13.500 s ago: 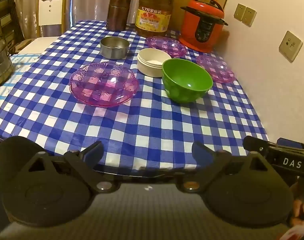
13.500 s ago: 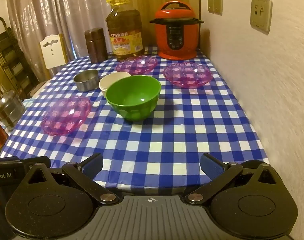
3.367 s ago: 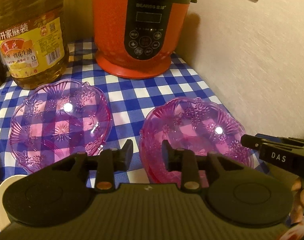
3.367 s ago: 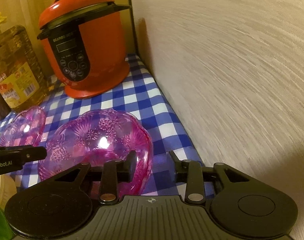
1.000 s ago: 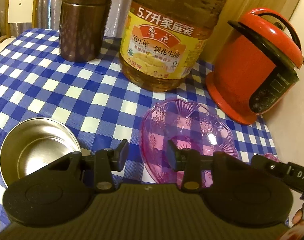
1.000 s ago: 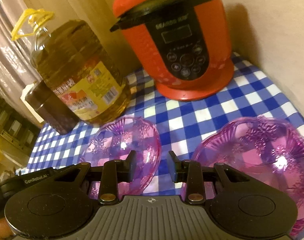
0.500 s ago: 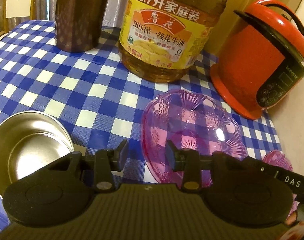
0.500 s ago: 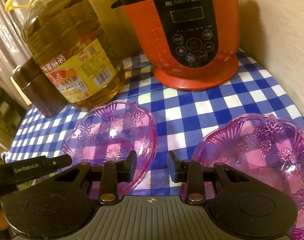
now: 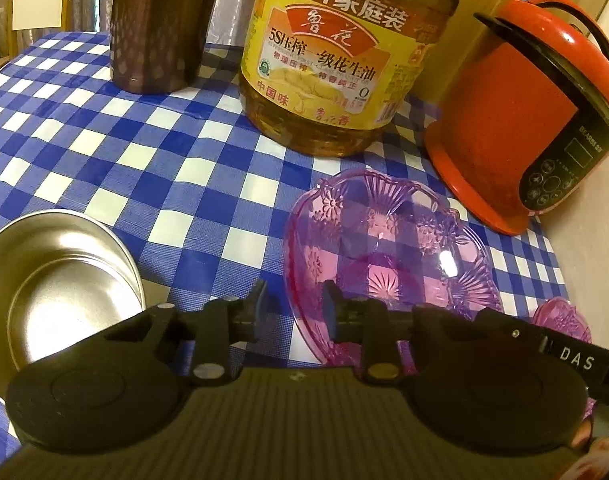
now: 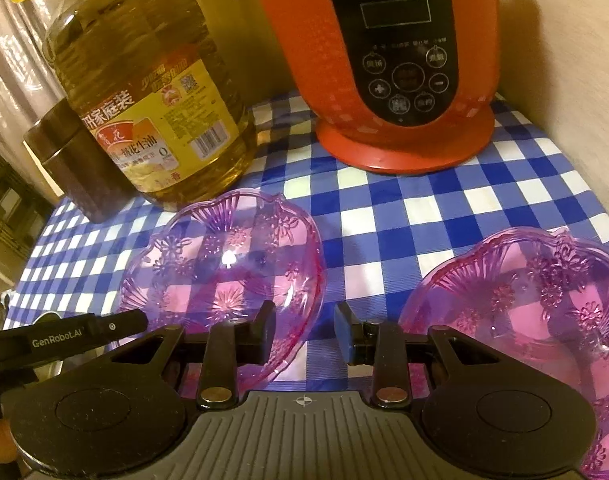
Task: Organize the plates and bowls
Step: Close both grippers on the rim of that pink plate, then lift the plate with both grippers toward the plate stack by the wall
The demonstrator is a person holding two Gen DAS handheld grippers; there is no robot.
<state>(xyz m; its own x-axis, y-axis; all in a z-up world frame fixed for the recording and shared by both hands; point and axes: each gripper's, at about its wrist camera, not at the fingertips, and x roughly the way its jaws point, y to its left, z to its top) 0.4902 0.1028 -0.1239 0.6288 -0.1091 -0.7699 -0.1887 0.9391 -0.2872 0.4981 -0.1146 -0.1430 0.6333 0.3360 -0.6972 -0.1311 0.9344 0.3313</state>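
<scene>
A purple clear plastic plate [image 9: 384, 248] lies on the blue checked tablecloth in front of the oil bottle. My left gripper [image 9: 294, 308] straddles its left rim. The jaws are closing and the pads stand just off the rim. In the right wrist view the same plate [image 10: 224, 264] has its right rim between the fingers of my right gripper [image 10: 304, 326], which is open without pressing on it. A second purple plate [image 10: 524, 312] lies to the right, before the cooker. A steel bowl [image 9: 64, 276] sits to the left.
A big oil bottle [image 9: 324, 60], a brown canister [image 9: 156, 28] and a red rice cooker [image 10: 396, 64] stand close behind the plates. The wall [image 10: 584, 80] bounds the table on the right. The checked tablecloth [image 9: 104, 140] stretches away to the left.
The left jaws have narrowed around the plate's left rim. The right gripper has come down and closer to the plate's right rim. The plates have not moved.
</scene>
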